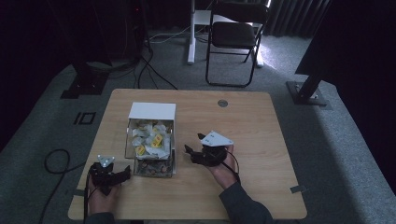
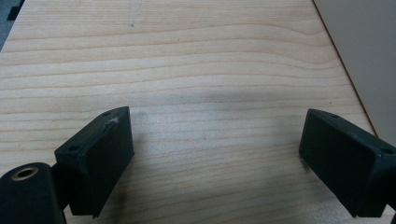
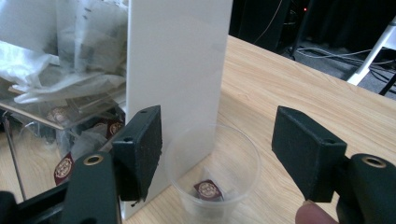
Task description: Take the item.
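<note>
Worktop [image 1: 261, 140]: light wood grain. Box [image 3: 177, 60]: white. Cup [image 3: 212, 172]: clear, w/ dark red packet [image 3: 208, 189] w/ round emblem. Both grippers: black.

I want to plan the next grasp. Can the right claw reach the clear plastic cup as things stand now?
Probably yes. The right claw is open, its jaws standing on either side of the clear plastic cup, with nothing between. The white panel of the dispenser stands close behind the cup.
</note>
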